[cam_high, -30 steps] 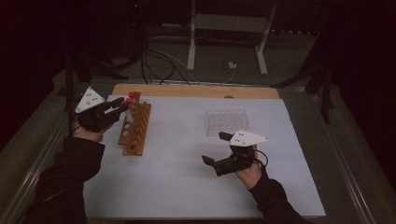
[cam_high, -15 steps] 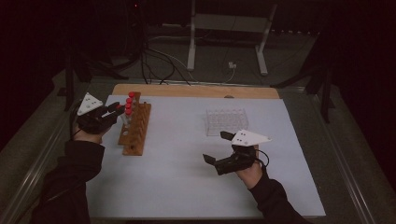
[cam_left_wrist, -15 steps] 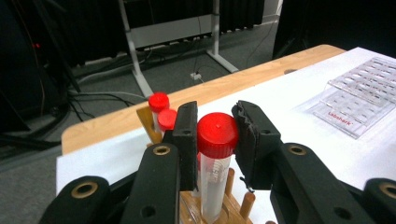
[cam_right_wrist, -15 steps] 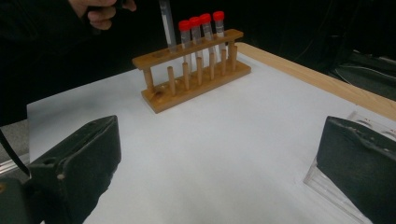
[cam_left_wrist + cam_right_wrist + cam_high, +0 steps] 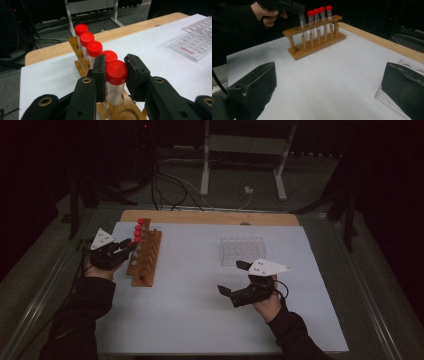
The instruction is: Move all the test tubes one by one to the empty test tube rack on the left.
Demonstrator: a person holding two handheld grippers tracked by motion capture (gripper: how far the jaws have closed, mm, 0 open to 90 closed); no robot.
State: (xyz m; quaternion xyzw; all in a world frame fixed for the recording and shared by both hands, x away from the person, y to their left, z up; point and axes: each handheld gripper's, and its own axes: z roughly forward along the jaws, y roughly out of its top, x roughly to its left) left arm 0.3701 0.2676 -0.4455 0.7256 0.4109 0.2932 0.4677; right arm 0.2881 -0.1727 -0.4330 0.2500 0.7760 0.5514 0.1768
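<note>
Left gripper view: the left gripper (image 5: pixel 115 72) clamps the red cap of a tube (image 5: pixel 115 83) standing in the wooden rack (image 5: pixel 117 111), with 4 capped tubes behind it. The right gripper (image 5: pixel 234 277) hovers over the table (image 5: pixel 190 310), jaws spread, holding nothing.

Bare sheet (image 5: pixel 195 290) between rack (image 5: pixel 145 260), tray (image 5: pixel 243 250).

The left gripper (image 5: pixel 115 72) is level, its jaws closed on the red cap of a tube (image 5: pixel 115 85), one pad at each side. The left hand (image 5: pixel 102 262) grips its body, the dark-sleeved forearm running in from the bottom left. The right gripper (image 5: pixel 231 279) hovers low over the table with jaws spread wide and nothing between them, pointing left, the right hand (image 5: pixel 265 295) beneath it.
</note>
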